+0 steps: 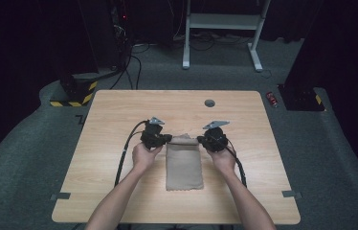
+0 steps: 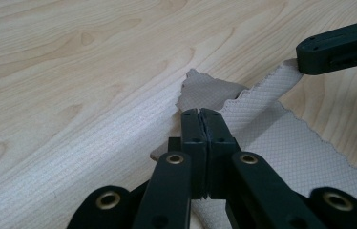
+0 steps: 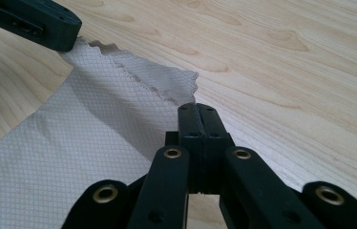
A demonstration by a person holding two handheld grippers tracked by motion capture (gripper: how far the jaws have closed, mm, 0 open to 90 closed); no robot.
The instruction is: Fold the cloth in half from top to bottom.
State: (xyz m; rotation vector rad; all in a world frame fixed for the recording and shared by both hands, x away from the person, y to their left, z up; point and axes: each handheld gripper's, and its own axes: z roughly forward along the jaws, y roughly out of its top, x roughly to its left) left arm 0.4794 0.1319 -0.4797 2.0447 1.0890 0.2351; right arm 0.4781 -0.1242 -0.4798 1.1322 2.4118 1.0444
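Cloth [image 1: 184, 165] pinched at far corners by both jaws.

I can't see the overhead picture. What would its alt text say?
A person's two hands each hold a black gripper, the left gripper and the right gripper pinching the far corners of a beige folded cloth on a light wooden table. Dark floor and cables lie beyond.

The closed left gripper [image 2: 200, 114] is hiding the cloth [image 2: 281, 143] corner it is pinching (likewise the right gripper [image 3: 198, 110]), whose lower part the frame's edge is cutting off.
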